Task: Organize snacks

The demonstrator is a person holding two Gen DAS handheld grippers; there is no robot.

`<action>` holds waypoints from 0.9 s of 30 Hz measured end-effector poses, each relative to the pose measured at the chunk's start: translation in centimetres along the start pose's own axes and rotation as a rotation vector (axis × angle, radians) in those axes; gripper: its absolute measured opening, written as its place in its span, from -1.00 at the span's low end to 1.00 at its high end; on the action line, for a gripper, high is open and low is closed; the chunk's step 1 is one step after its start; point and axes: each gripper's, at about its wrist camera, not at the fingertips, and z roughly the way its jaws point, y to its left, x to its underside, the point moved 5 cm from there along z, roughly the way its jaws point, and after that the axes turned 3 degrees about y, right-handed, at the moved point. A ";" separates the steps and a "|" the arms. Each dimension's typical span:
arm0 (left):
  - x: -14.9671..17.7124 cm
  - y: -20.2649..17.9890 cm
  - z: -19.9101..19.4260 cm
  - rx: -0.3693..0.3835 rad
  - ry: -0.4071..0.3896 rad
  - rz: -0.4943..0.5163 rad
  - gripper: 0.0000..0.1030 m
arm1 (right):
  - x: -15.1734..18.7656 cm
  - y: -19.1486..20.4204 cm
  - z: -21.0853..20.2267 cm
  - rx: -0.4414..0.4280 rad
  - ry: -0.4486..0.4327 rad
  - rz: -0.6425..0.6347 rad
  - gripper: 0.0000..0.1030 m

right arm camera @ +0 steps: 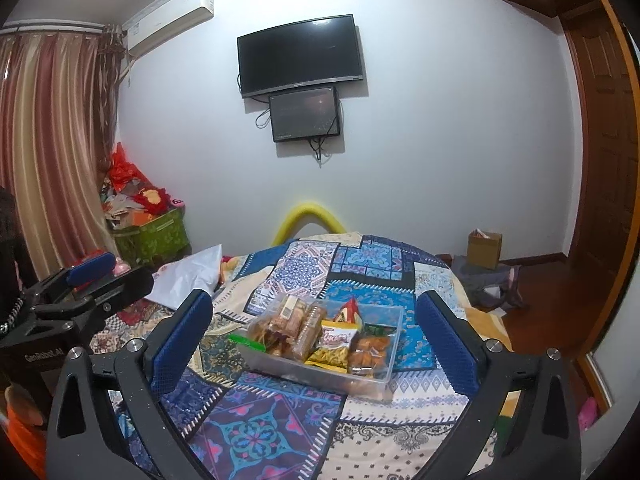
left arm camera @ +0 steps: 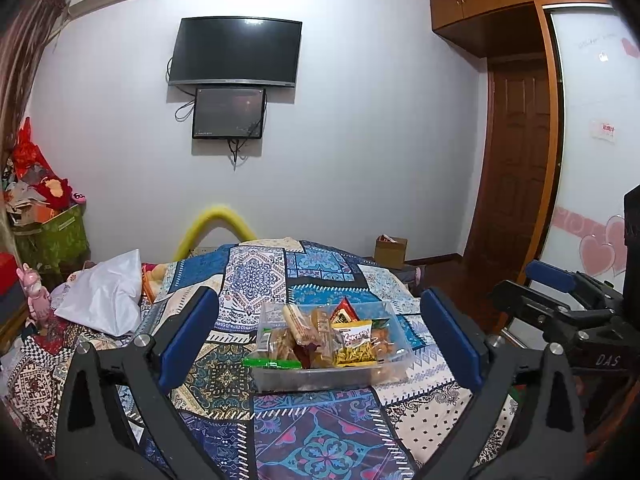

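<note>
A clear plastic box sits on the patchwork bedspread, filled with snack packets. Among them are a yellow packet, a green packet, a red packet and wrapped biscuits. My left gripper stands open in front of the box, blue pads wide apart, nothing between them. My right gripper is open too, short of the same box and holding nothing. Each gripper shows at the edge of the other's view: the right, the left.
A white plastic bag lies on the bed's left side. A green bin of clutter stands in the left corner by the curtain. A cardboard box sits on the floor near the wooden door. A yellow foam tube arches behind the bed.
</note>
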 end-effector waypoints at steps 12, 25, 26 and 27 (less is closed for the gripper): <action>0.3 0.1 -0.2 0.001 0.000 -0.004 0.98 | 0.5 0.2 -0.6 -0.008 -0.002 0.000 0.98; 0.2 0.0 -0.5 0.007 -0.001 -0.005 0.98 | 0.3 0.3 -0.9 -0.009 -0.006 -0.002 0.98; 0.2 0.0 -0.5 0.007 -0.001 -0.004 0.98 | 0.3 0.3 -0.9 -0.010 -0.006 -0.003 0.98; 0.2 0.0 -0.6 0.006 -0.002 -0.003 0.98 | 0.3 0.3 -0.9 -0.008 -0.006 -0.003 0.98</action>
